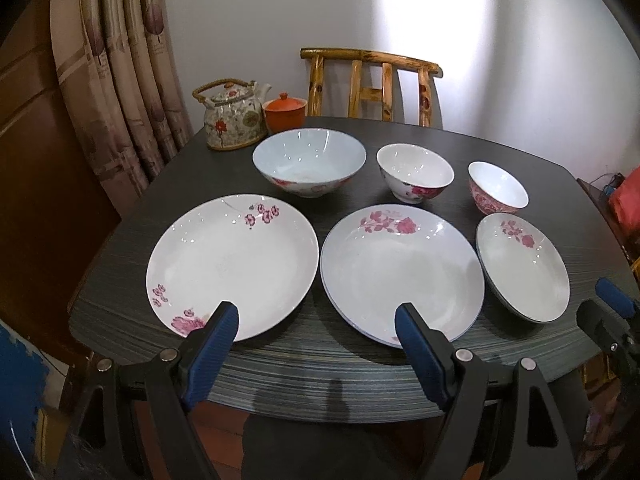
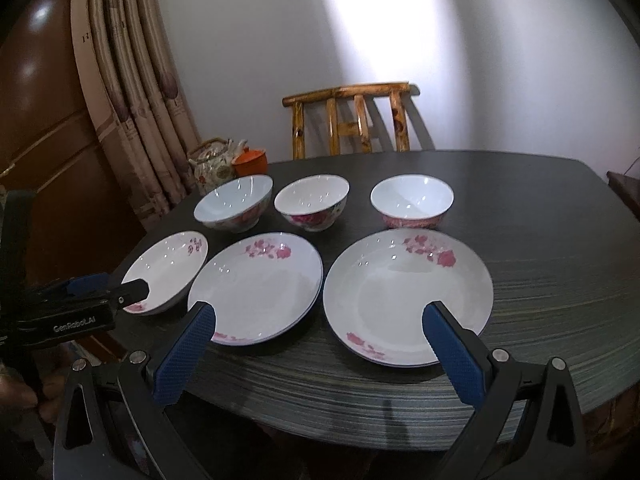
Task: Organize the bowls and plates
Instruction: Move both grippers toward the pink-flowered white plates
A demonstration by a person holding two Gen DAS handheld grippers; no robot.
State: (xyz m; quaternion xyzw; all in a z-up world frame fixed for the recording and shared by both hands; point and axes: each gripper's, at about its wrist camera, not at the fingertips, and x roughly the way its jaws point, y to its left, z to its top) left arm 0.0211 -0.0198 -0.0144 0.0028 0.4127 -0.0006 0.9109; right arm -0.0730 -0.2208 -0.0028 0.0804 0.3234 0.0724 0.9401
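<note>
Left gripper (image 1: 316,316): jaws spread wide, empty, above the table's (image 1: 320,364) near edge. Right gripper (image 2: 320,316): likewise. Just beyond the jaws: three plates (image 1: 384,268) in a row. Behind them: three bowls (image 1: 309,160).

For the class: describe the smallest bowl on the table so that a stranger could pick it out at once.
Start at the dark table and find the back row of three bowls, behind the three plates. Go to the end farthest from the teapot: that is the smallest bowl. Unlike its neighbours, its outside is covered all over in pink pattern, not single roses on white.
</note>
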